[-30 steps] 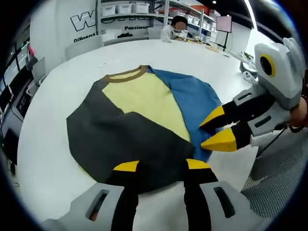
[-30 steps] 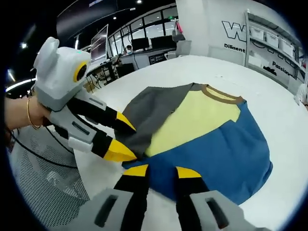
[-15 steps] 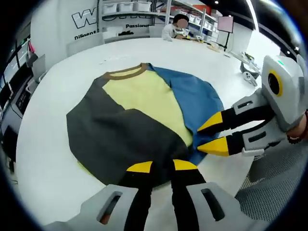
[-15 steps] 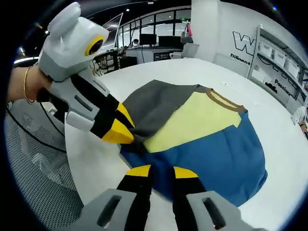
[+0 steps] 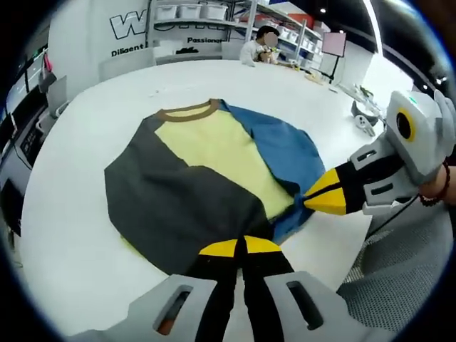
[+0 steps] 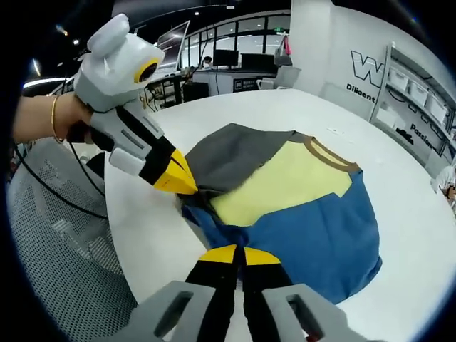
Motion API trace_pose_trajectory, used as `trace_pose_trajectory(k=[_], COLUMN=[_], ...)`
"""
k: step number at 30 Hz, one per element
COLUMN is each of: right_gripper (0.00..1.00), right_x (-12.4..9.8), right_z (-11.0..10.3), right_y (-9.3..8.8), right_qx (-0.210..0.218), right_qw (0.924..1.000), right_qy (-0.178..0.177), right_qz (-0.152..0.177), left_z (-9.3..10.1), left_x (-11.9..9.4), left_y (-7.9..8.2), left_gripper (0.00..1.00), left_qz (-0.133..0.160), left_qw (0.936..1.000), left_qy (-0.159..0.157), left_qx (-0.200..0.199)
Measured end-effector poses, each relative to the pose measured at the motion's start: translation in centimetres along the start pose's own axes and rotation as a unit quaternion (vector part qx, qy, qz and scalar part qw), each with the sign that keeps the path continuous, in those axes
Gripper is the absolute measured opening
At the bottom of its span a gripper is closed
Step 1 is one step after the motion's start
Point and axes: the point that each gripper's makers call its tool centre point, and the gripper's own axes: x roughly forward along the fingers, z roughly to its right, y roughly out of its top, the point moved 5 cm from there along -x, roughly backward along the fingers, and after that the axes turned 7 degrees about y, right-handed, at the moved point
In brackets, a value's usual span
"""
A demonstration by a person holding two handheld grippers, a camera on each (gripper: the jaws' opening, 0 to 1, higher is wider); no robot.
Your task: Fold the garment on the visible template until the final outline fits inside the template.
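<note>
Bright, even overhead light, soft shadows. Glare washes the white table (image 5: 85,214) at far right in the left gripper view. Fisheye bends edges; backgrounds slightly soft.

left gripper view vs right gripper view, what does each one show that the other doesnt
Left gripper view alone: a seated person at the far side of the white table, and shelving behind with storage bins.

Right gripper view alone: a row of dark monitors at the back, and a hand with a bracelet holding the left gripper.

Both: the garment lying on the table, grey, yellow and blue with a brown collar, each gripper's yellow-tipped jaws closed on its near hem; the right gripper enters the left gripper view from the right.
</note>
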Motion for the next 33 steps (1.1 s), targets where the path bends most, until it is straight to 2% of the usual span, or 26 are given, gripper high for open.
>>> trace_pose_trajectory(k=[6,10,14,16,20,22,24,27,29,31,33], right_gripper=[0.00,0.00,0.00,0.00,0.00,0.00,0.00,0.00,0.00,0.00,0.00], right_x=[-1.4,-2.3,-3.3,-3.7,-4.8,-5.3,-5.9,-6.6,-7.1,-7.6,-8.0], right_z=[0.9,2.5,4.0,4.3,6.0,7.0,8.3,9.6,10.6,11.8,12.8], right_y=[-0.7,-1.3,-1.3,-1.0,-0.9,-1.2,-1.4,-1.4,-1.4,-1.5,-1.6], right_qx=[0.011,0.030,0.035,0.041,0.035,0.036,0.045,0.049,0.050,0.053,0.055], right_qw=[0.9998,0.9981,0.9964,0.9965,0.9934,0.9918,0.9895,0.9871,0.9849,0.9818,0.9801], right_qy=[-0.017,-0.054,-0.077,-0.073,-0.109,-0.123,-0.137,-0.152,-0.165,-0.181,-0.189], right_qz=[0.003,-0.005,-0.002,0.004,-0.002,-0.008,-0.014,-0.015,-0.016,-0.022,-0.025], left_z=[-0.4,-1.0,-1.8,-2.1,-2.9,-3.4,-4.3,-5.9,-6.7,-8.7,-9.6], left_x=[-1.0,-1.9,-2.8,-2.8,-3.3,-4.0,-4.7,-5.5,-5.6,-6.0,-6.1], left_y=[0.6,1.5,2.8,2.9,3.2,4.0,4.9,5.8,5.8,6.0,6.2], left_gripper=[0.06,0.05,0.05,0.05,0.05,0.05,0.05,0.05,0.05,0.05,0.05], left_qz=[0.013,0.024,0.044,0.045,0.045,0.059,0.077,0.083,0.079,0.077,0.076], left_qw=[0.9999,0.9997,0.9990,0.9990,0.9989,0.9982,0.9968,0.9958,0.9956,0.9939,0.9936], left_qy=[0.001,-0.002,-0.007,-0.003,0.010,0.008,0.024,0.038,0.051,0.079,0.082], left_qx=[0.006,0.001,-0.007,-0.004,0.001,-0.004,-0.002,-0.007,-0.007,-0.010,-0.010])
